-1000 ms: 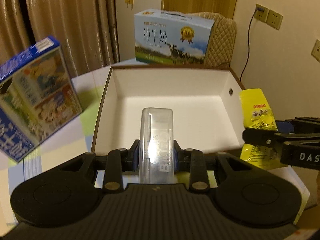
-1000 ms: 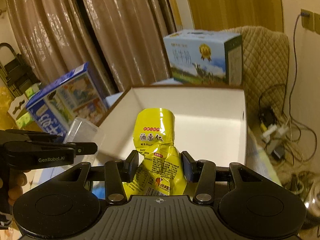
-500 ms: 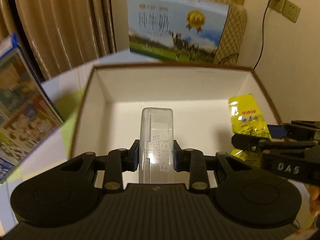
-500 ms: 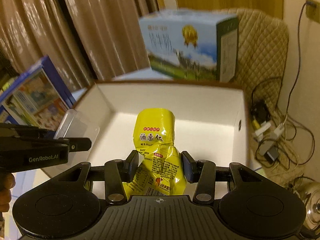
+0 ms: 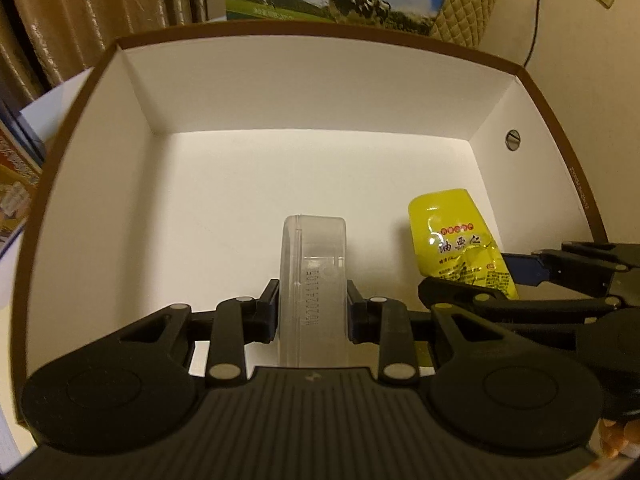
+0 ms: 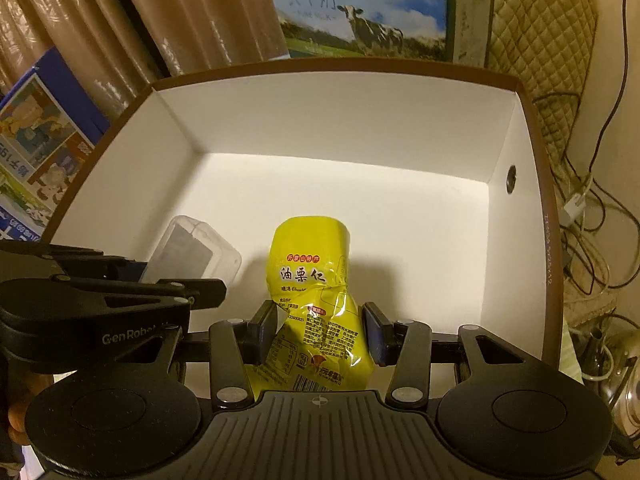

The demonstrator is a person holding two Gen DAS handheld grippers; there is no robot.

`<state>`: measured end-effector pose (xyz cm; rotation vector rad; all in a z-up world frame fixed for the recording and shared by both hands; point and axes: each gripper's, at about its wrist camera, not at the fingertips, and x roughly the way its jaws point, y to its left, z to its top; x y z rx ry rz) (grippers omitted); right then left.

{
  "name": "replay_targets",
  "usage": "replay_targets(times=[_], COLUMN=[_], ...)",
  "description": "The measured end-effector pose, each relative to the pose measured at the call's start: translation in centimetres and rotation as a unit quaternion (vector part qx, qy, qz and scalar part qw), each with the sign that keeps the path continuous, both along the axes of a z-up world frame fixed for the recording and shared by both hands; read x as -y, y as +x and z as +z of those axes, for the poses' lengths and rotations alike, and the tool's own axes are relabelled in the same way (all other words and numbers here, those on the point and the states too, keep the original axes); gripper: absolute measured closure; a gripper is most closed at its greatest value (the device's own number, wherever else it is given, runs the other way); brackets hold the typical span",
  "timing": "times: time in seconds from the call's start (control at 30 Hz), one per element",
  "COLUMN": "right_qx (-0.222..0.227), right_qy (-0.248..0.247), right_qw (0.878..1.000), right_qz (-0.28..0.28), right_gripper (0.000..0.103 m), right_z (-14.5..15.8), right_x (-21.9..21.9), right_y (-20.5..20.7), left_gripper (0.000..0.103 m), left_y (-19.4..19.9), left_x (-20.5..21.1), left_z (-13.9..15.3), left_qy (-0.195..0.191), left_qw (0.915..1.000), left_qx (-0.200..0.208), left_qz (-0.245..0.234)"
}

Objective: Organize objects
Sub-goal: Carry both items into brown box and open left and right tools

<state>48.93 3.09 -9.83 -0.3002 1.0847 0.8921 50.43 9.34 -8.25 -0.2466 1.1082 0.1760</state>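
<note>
Both are low inside the white box [image 5: 312,80]: the left gripper [image 5: 312,308] clamps a rigid, probably slick clear plastic case [image 5: 314,280] by its flat sides, the right gripper [image 6: 318,330] pinches a soft, light, crinkly yellow snack pouch [image 6: 316,292] mid-body

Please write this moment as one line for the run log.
left claw: shut on clear plastic case | right claw: shut on yellow snack pouch | both inside white box | nothing released yet

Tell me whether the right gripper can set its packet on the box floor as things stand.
Probably yes. The right gripper, shut on the yellow packet, is already inside the box, with bare white floor ahead. The left gripper, holding the clear case, sits beside it, not in its path.
</note>
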Motion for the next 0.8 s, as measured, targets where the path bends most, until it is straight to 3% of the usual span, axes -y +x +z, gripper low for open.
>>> replay_targets(times=[0.13,0.43,0.53,0.63,0.8], right_qx=[-0.007,-0.015,-0.019,-0.012,0.005], right_qy=[-0.002,0.001,0.007,0.013,0.026], right_qw=[1.000,1.000,1.000,1.000,1.000], right_qz=[-0.004,-0.013,-0.011,-0.009,-0.003], right_gripper=[0.060,0.058,0.054,0.045,0.041], right_z=[-0.3,-0.4,-0.3,0.0,1.0], right_x=[0.3,0.1,0.0,-0.2,0.1], right_y=[0.3,0.7,0.5,0.3,-0.2], left_gripper=[0.076,0.052,0.049,0.040,0.029], left_y=[-0.1,-0.5,-1.0,-1.4,-2.5], left_x=[0.3,-0.5,-0.8,-1.1,-1.5], left_z=[-0.1,0.7,1.5,2.1,3.3], left_qy=[0.001,0.000,0.008,0.023,0.038], left_qw=[1.0000,1.0000,0.9999,0.9996,0.9989], left_qx=[-0.001,0.006,0.011,0.016,0.026], left_qz=[-0.008,-0.001,0.001,0.005,0.011])
